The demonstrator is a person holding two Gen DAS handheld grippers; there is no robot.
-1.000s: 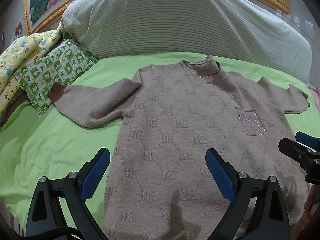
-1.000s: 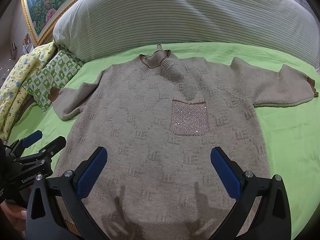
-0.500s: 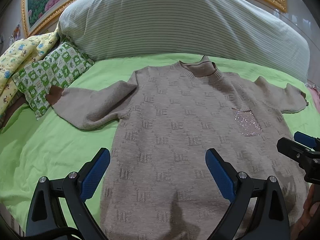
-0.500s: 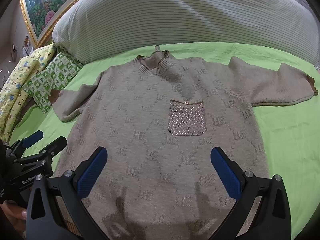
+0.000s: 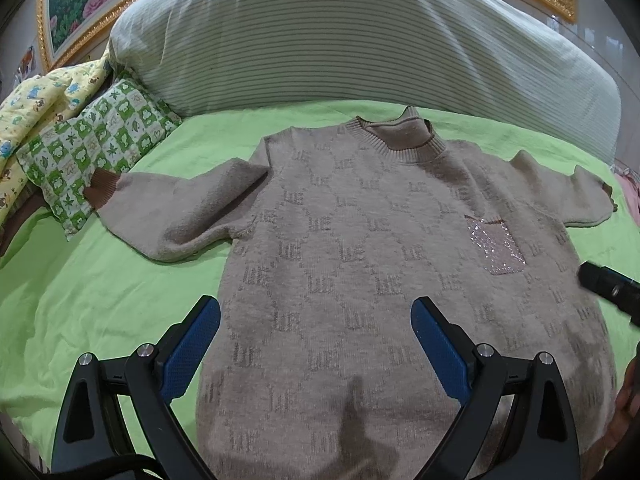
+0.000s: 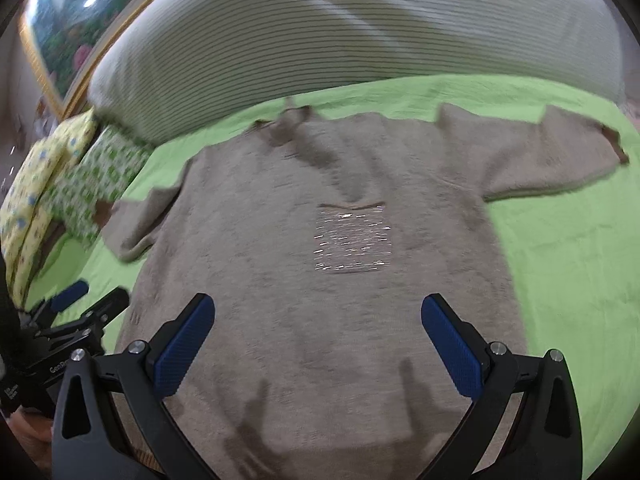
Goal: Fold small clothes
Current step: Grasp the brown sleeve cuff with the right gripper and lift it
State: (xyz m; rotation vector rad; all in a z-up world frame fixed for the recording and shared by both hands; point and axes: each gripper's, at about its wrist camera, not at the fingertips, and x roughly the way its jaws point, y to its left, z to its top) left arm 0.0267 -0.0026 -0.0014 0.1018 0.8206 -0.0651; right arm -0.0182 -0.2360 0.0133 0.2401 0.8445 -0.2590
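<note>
A small beige knit sweater (image 5: pixel 360 248) lies flat, face up, on the green bedsheet (image 5: pixel 80 288), both sleeves spread out, with a sparkly pocket (image 5: pixel 496 246). It also shows in the right wrist view (image 6: pixel 320 280), blurred, with its pocket (image 6: pixel 352 238). My left gripper (image 5: pixel 316 344) is open and empty over the sweater's lower left part. My right gripper (image 6: pixel 318 344) is open and empty over the lower middle of the sweater. The left gripper shows at the left edge of the right wrist view (image 6: pixel 80 304).
A large striped pillow (image 5: pixel 340 32) lies behind the sweater. A green-checked cushion (image 5: pixel 96 148) and a yellow printed quilt (image 5: pixel 32 108) lie at the left, by the left sleeve cuff (image 5: pixel 102 188). A gold-framed painting (image 5: pixel 80 0) hangs behind.
Both grippers have shifted a little over the sweater. The right wrist view has swung and is now blurred; the right gripper sits further out of the left view. Both stay open.
</note>
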